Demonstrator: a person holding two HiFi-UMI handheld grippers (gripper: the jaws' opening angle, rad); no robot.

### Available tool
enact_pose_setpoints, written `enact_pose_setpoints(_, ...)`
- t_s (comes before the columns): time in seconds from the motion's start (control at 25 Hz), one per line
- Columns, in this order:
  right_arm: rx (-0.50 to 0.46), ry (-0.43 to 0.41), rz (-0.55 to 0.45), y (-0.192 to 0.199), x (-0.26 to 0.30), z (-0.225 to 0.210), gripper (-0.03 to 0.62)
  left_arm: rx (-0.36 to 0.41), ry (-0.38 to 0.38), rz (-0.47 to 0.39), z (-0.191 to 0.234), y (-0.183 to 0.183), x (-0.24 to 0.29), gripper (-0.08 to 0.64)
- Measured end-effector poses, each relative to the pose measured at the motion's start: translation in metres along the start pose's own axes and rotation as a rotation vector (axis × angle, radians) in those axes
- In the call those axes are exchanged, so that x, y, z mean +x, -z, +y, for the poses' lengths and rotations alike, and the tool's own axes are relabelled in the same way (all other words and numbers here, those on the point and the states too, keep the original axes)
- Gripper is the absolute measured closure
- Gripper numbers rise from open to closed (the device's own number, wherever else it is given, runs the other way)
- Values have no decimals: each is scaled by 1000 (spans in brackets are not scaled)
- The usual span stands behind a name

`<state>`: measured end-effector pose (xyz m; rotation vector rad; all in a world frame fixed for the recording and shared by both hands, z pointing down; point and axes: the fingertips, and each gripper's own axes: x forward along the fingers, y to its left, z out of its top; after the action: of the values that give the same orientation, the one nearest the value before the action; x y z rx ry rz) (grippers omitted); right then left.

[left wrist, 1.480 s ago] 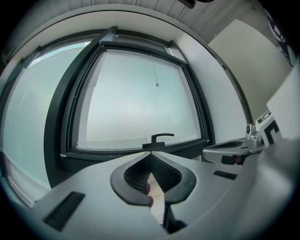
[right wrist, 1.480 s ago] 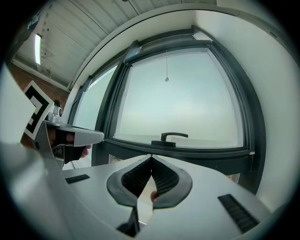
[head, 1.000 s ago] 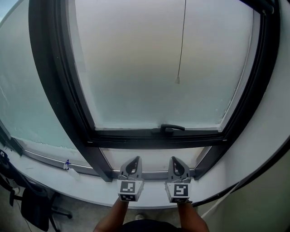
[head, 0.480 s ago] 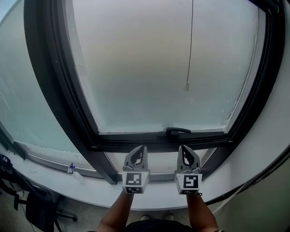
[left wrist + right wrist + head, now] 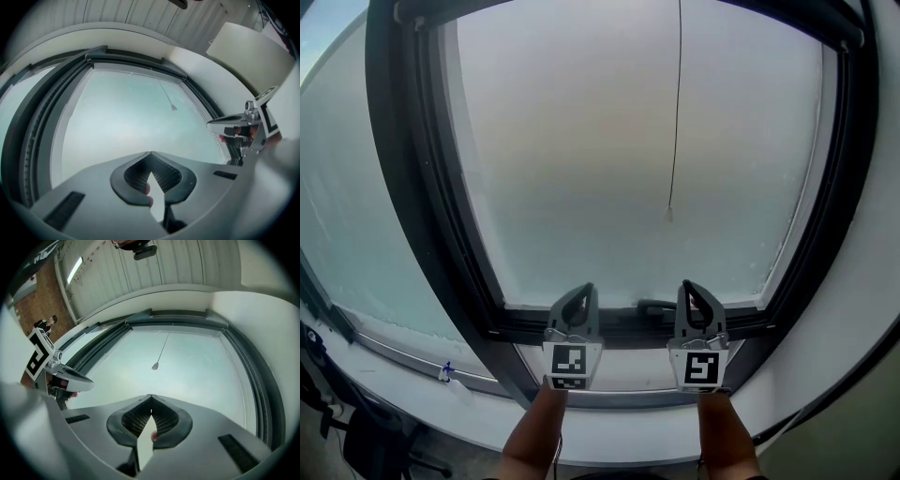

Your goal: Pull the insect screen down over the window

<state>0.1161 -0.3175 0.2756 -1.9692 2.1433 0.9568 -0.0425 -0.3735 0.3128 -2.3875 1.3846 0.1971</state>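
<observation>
The left claw (image 5: 584, 294) and right claw (image 5: 692, 292) were both shut and empty. They were held side by side, pointing up before the lower frame (image 5: 619, 323) of the window (image 5: 572, 150). The cord (image 5: 676, 112) hung from the window's top, its end above the claws and nearer the right one. The screen itself couldn't be made out.
</observation>
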Motion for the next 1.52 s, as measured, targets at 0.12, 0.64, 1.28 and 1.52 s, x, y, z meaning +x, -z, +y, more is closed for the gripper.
enact_pose_setpoints(0.12, -73, 1, -58, -23, 17, -18, 589, 65, -20, -38, 13, -26, 13, 560)
enact_pose_setpoints(0.64, -320, -39, -145, -97, 61, -55, 589, 558, -114, -147, 53, -124, 58, 560)
enact_pose_setpoints(1.28, -687, -5, -104, -142, 93, -83, 397, 1093, -225, 37, 84, -196, 84, 340)
enact_pose_setpoints(1.52, -885, 16, -99, -169, 118, -101, 326, 1240, -327, 114, 115, -241, 99, 278)
